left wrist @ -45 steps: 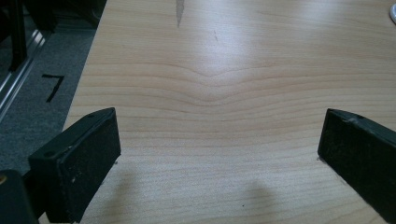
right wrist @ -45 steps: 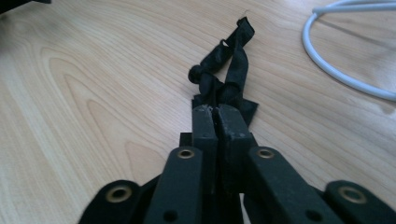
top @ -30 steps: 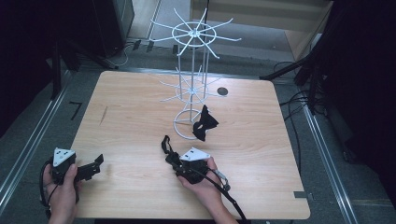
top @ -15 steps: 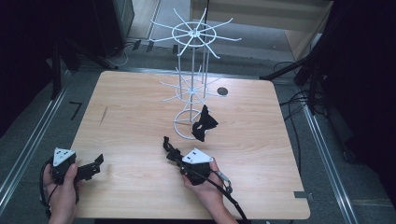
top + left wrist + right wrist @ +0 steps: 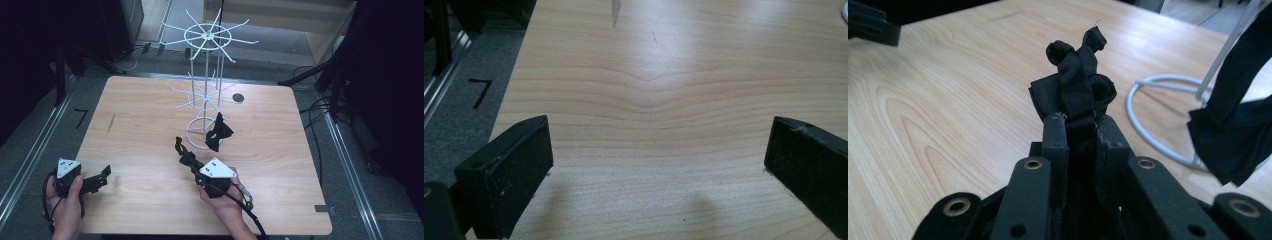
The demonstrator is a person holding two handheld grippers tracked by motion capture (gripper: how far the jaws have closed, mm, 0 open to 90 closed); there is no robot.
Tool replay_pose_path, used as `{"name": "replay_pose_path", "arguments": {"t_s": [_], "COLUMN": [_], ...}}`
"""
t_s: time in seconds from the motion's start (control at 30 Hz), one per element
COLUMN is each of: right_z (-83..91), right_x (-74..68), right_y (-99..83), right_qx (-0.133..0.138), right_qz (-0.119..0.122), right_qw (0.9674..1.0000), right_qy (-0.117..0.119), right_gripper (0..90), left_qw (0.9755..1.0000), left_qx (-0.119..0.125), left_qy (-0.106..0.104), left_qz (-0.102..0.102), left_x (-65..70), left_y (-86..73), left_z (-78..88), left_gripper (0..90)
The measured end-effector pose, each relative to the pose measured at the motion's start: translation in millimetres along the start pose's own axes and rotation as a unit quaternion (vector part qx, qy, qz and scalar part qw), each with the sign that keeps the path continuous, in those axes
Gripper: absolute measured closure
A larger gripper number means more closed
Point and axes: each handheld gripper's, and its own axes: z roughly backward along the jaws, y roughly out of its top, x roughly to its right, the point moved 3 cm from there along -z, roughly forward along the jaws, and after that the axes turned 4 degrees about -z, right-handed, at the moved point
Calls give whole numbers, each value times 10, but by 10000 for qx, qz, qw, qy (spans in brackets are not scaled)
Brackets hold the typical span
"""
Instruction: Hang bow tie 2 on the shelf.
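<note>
Wooden table — right gripper clamped on black cloth, left gripper wide open

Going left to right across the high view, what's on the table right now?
Left gripper → right gripper, shut on a black fabric strip → white wire rack → black bow at the rack's base.

The left hand holds the left gripper low at the near left, its jaws spread wide and pointing right. The right hand sits near centre — its right gripper angles toward the far left, jaws pinched together on a bunched black cloth.
</note>
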Motion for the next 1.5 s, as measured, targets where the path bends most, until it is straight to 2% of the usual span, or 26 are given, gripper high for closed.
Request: {"name": "replay_pose_path", "arguments": {"t_s": [0.07,0.4,0.63,0.83,1.17,1.5], "right_z": [55,214,336,406,556,658], "right_x": [-4,6,23,44,27,16], "right_y": [57,208,290,333,470,551], "right_qx": [150,436,735,881,1267,1471], "right_qz": [42,33,88,75,198,208], "right_qw": [9999,9990,9972,9960,9917,9888], "right_qy": [-10,-38,-69,-94,-100,-114], "right_gripper": [797,797,797,796,796,796], "left_qw": [10000,10000,10000,10000,10000,10000], "left_qx": [7,7,-5,5,-2,0], "left_qy": [5,12,3,9,14,23], "left_qz": [3,0,-1,0,-8,-14], "left_x": [1,2,2,3,4,4], "left_y": [1,1,1,1,1,1], "left_z": [-2,-3,-2,-4,-4,-5], "left_gripper": [0,0,0,0,0,0]}}
